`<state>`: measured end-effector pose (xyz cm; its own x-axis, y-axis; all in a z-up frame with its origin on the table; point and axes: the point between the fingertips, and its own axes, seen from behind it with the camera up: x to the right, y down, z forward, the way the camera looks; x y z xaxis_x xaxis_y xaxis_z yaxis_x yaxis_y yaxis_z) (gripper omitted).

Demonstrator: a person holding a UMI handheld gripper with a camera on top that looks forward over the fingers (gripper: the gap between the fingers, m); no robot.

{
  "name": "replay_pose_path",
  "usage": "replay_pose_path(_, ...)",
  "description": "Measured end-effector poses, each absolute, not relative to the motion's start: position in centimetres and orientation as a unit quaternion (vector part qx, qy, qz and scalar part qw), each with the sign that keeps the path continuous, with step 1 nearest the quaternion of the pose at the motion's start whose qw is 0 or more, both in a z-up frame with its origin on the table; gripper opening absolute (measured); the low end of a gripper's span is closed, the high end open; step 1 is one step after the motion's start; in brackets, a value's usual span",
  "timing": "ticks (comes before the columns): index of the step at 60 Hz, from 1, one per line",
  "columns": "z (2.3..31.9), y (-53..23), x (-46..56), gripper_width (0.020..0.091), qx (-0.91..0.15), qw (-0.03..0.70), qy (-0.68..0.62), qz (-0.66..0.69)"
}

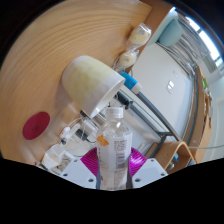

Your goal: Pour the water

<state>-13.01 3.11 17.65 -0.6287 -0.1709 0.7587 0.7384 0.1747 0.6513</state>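
Note:
A clear plastic water bottle (114, 150) with a printed label stands between my fingers, and both magenta pads (92, 160) press on its sides. My gripper (113, 162) is shut on it. The bottle's neck (115, 113) points up toward a large cream cup (88, 82) just beyond it on the round wooden table (50, 50). The cup's opening faces the side where the bottle neck is. I cannot see whether water is flowing.
A round red disc (36, 124) lies on the table beside the cup. Small clear items (68, 134) sit near the left finger. A pale jar-like object (136, 38) stands at the table's far edge. Black metal bars (150, 108) and a pale floor lie past the table.

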Motion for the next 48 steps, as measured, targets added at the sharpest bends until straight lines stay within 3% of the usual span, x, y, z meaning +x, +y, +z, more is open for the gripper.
replay_pose_path(9,17.3,2.9,-14.1,0.0358,-0.172,0.338,-0.682,-0.626)
replay_pose_path(24,17.1,2.9,-13.9,0.0360,-0.192,0.355,-0.680,-0.612)
replay_pose_path(36,19.7,2.4,-12.0,0.0358,-0.342,0.493,-0.607,-0.522)
replay_pose_path(48,20.8,2.2,-8.7,0.0360,-0.567,0.629,-0.434,-0.307)
